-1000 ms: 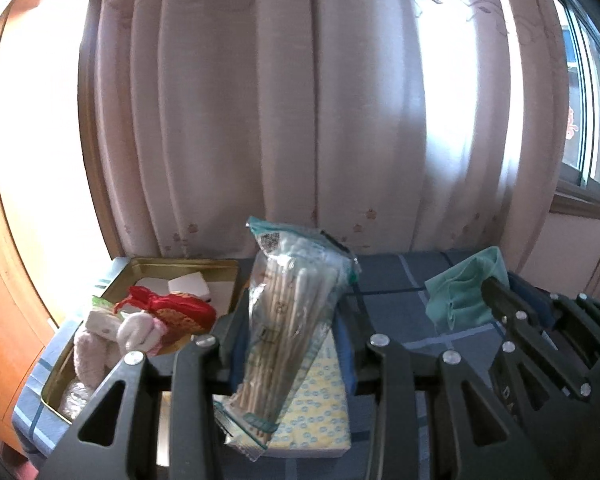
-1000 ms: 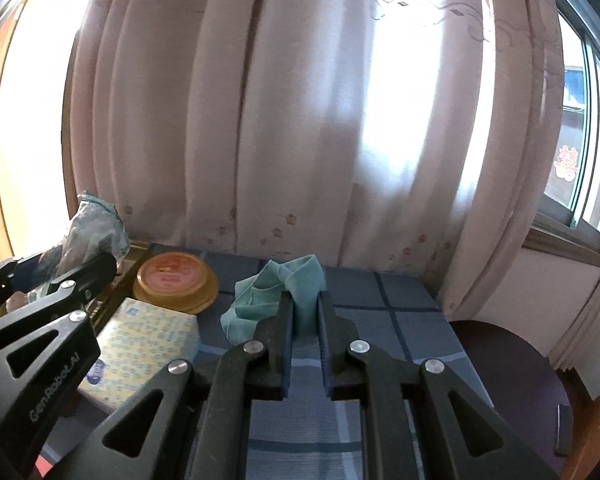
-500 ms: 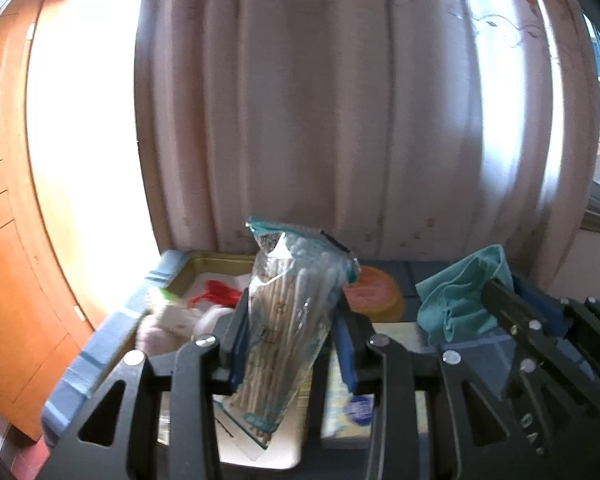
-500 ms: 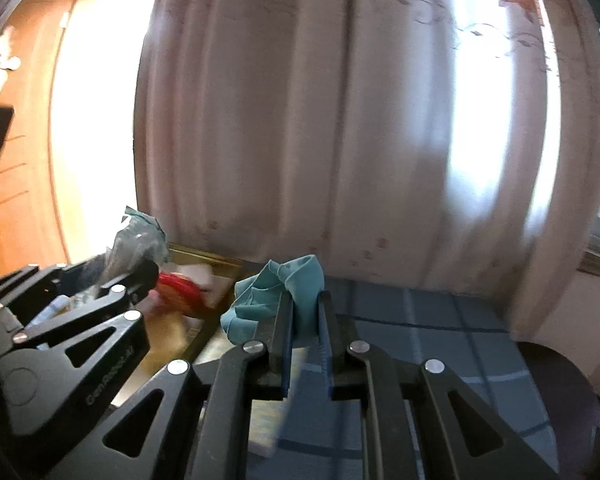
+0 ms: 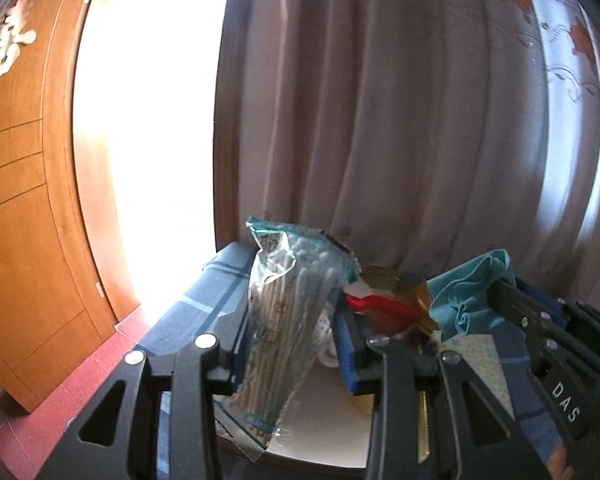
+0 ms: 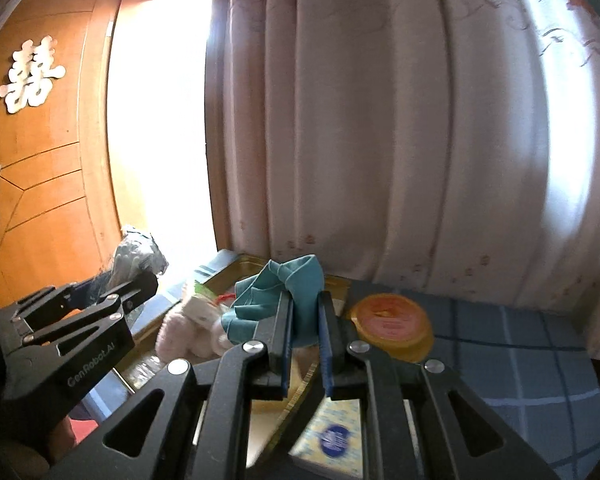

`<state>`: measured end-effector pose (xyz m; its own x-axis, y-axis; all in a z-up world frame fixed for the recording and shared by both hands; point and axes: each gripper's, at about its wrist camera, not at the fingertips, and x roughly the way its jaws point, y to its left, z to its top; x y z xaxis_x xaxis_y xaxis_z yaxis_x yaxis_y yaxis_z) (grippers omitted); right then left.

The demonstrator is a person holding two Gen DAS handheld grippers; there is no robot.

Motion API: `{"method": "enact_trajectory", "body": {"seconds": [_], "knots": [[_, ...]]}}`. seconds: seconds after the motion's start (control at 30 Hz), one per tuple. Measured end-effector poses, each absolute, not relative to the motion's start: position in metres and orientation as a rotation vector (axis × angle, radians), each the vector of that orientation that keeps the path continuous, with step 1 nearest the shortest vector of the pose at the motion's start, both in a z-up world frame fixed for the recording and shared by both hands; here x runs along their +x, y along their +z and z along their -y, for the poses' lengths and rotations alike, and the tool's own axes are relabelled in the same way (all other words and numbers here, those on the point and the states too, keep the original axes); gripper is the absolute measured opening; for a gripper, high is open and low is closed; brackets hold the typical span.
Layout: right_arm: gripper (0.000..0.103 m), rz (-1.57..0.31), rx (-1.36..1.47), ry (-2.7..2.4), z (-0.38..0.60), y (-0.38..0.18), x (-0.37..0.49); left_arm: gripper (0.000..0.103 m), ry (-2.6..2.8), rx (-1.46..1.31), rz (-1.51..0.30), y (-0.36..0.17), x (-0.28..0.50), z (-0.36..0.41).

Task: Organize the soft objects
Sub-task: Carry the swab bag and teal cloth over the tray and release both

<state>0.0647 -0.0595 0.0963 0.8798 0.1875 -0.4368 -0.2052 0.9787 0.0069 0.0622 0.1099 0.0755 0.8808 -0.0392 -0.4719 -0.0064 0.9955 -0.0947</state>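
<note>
Since the frames a second ago, both grippers are swinging leftward: the wooden door (image 6: 40,184) is now filling the left of each view, and the gold tray (image 6: 300,394) is passing beneath the right jaws, where blue checked tablecloth (image 6: 532,360) lay before.

The left gripper (image 5: 292,344) is holding its jaws clamped on the bag of cotton swabs (image 5: 288,320), gripped mid-length, the bag standing tilted between the blue pads, with its sealed top above the tips. The bag is judged light, crinkly and slippery; the sticks give it some stiffness, so the mid-body hold suits it.

The right gripper (image 6: 304,328) is keeping its jaws pinched on the teal cloth (image 6: 288,288), which is bunching above and left of the tips. The cloth is judged soft, limp and light; a gathered fold is the sound purchase.

Beyond the right jaws, a pink plush toy (image 6: 188,320) is lying in the tray to the left, with an orange round tin (image 6: 392,320) to the right and a tissue pack (image 6: 332,436) below. The curtain (image 6: 400,140) is hanging farthest back.
</note>
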Motion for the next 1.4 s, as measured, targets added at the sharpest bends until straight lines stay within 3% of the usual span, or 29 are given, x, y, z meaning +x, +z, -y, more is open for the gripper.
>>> {"method": "enact_trajectory", "body": {"seconds": [0.73, 1.4], "knots": [[0.013, -0.498, 0.058, 0.232, 0.035, 0.091, 0.143, 0.035, 0.038, -0.084, -0.611, 0.066, 0.123, -0.110], [0.013, -0.576, 0.083, 0.209, 0.034, 0.077, 0.173, 0.035, 0.026, -0.074, -0.624, 0.060, 0.127, -0.106]]}}
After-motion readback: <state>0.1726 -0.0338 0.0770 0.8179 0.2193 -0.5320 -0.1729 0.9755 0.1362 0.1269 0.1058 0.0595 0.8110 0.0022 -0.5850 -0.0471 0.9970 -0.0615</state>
